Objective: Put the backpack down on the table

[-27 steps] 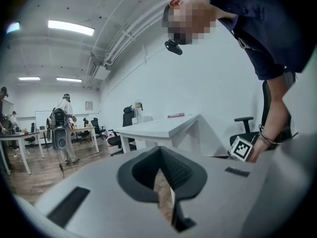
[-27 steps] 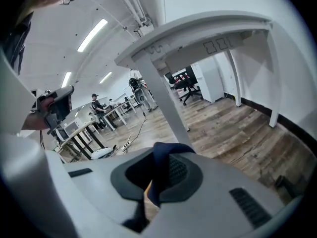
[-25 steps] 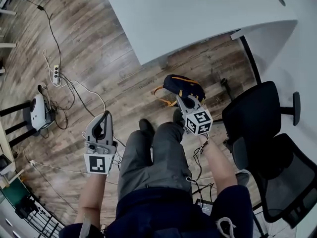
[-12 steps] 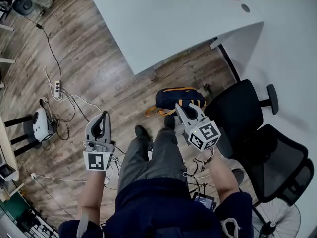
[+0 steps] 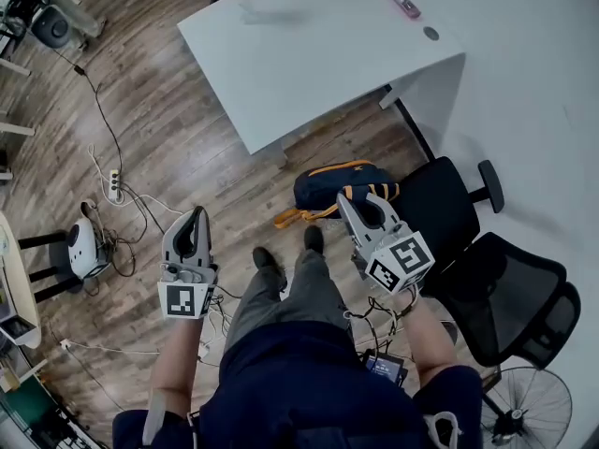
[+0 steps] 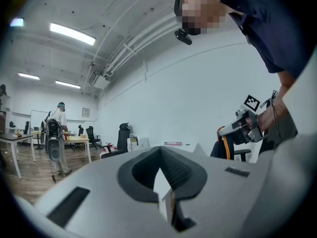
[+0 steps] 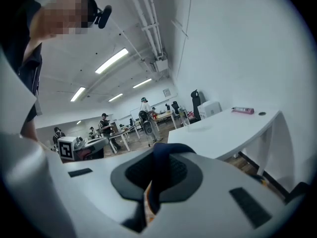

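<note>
The navy fabric backpack with orange trim [image 5: 342, 187] hangs crosswise from its dark strap [image 7: 161, 170], pinched in the right gripper's [image 5: 353, 200] closed fingers, short of the white table [image 5: 309, 54] ahead, while the left gripper [image 5: 197, 215], farther off, is closed and empty.

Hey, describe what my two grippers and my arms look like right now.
Both the left gripper and right gripper are pale grey shells tapering to dark ribbed pads, each with a white cube carrying black square markers. The forearms are bare below a dark navy short-sleeved top.
</note>
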`<control>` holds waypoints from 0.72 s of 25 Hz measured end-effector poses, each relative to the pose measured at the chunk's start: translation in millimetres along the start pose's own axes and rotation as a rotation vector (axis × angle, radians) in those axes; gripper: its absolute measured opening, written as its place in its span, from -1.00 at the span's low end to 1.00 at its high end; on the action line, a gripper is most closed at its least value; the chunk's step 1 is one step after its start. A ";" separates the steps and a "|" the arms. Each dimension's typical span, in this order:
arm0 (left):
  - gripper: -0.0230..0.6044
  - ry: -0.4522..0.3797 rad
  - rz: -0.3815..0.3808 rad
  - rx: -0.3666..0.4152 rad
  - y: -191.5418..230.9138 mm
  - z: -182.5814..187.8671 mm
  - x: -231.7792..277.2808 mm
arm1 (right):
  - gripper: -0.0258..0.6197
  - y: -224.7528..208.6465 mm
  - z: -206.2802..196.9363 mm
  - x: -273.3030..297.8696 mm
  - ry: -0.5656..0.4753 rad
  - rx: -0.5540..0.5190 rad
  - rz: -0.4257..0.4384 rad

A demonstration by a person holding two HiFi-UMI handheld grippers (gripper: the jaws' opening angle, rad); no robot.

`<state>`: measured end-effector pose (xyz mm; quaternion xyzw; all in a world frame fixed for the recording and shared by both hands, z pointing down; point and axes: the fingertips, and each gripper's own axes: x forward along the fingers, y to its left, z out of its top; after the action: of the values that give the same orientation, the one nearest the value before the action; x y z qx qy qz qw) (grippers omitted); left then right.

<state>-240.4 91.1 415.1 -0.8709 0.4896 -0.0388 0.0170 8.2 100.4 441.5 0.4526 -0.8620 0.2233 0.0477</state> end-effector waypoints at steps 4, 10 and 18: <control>-0.92 0.003 -0.009 0.013 -8.2 24.0 6.4 | -0.91 -0.7 48.4 -21.1 -0.053 -0.024 -0.003; -0.92 -0.011 0.014 0.006 -24.4 49.4 22.6 | -0.91 -7.8 111.2 -45.2 -0.091 -0.080 0.035; -0.92 -0.040 0.071 0.010 -38.3 82.5 52.1 | -0.90 -33.1 179.1 -61.1 -0.107 -0.121 0.103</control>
<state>-173.8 65.8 338.2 -0.8535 0.5195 -0.0230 0.0326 92.0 53.9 275.1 0.4151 -0.8974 0.1485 0.0175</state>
